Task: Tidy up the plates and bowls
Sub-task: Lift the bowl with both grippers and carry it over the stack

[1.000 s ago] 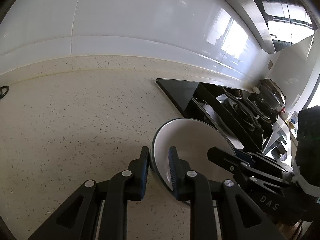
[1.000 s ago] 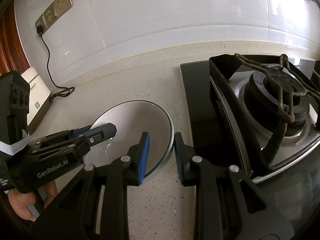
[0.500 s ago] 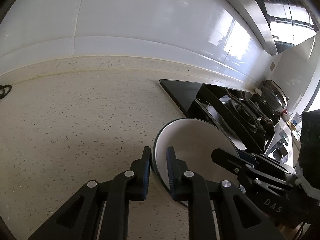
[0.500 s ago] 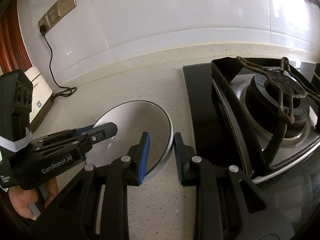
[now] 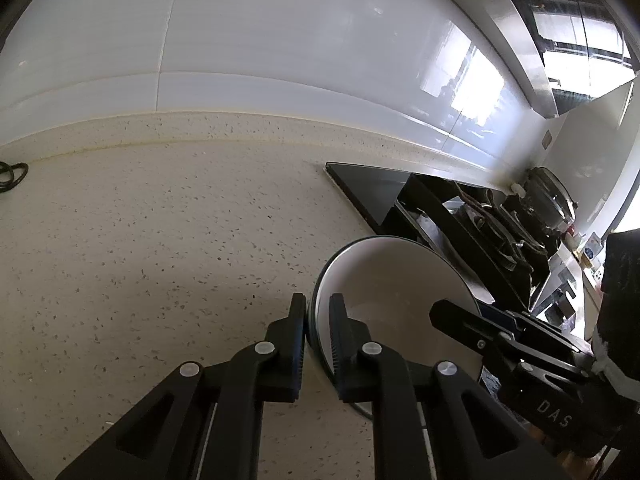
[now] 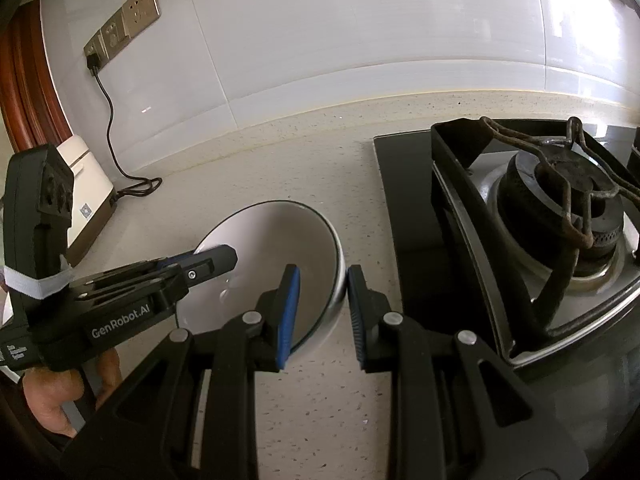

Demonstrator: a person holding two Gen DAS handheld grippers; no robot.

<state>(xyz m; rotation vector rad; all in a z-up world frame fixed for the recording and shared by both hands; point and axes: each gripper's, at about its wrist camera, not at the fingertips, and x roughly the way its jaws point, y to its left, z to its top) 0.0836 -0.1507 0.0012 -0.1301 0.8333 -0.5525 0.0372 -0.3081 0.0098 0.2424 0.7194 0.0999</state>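
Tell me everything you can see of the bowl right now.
The bowl is round, glossy white inside with a thin dark rim, apparently ceramic, and empty. It sits upright on the speckled countertop, beside the black hob. The left hand-held gripper pinches its rim, one finger inside, one outside. The right hand-held gripper straddles the opposite rim, jaws wider than the wall; contact there is unclear.

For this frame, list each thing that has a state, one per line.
bowl: upright on the counter, looks empty, rim held on two sides.
left gripper: shut on the bowl's rim.
right gripper: astride the opposite rim, gap showing.
gas burner: no flame, no pot.
wall socket: plug in.
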